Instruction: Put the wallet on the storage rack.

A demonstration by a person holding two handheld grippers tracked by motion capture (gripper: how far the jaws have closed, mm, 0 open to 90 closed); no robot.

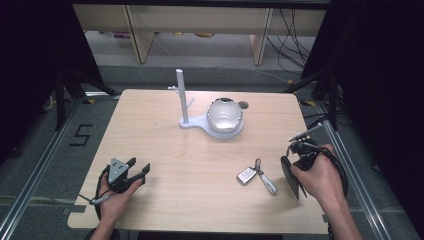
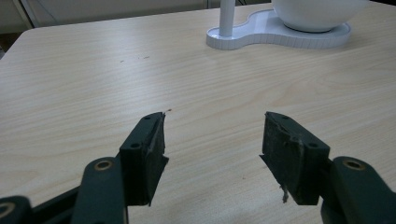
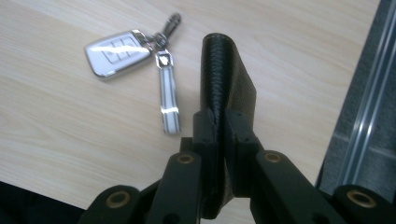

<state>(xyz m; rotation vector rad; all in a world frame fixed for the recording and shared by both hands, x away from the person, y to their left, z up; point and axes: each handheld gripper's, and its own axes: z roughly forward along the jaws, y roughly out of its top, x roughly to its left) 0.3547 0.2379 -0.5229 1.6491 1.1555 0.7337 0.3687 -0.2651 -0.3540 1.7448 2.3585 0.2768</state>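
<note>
Right gripper (image 3: 219, 121): jaws clamped on black wallet (image 3: 224, 79) at table's right edge, beside keys (image 1: 256, 175) | wallet: probably light, pliant, grippy; hold spine | left gripper (image 2: 212, 140): jaws apart, empty, near-left corner.

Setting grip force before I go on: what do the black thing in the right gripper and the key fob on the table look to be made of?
The black wallet, clamped in the right gripper, looks like leather or imitation leather: matte, with a pebbled grain on its folded edge. The key fob looks like hard plastic in a polished metal or chrome-plated frame, judging by its bright, glossy rim.
</note>
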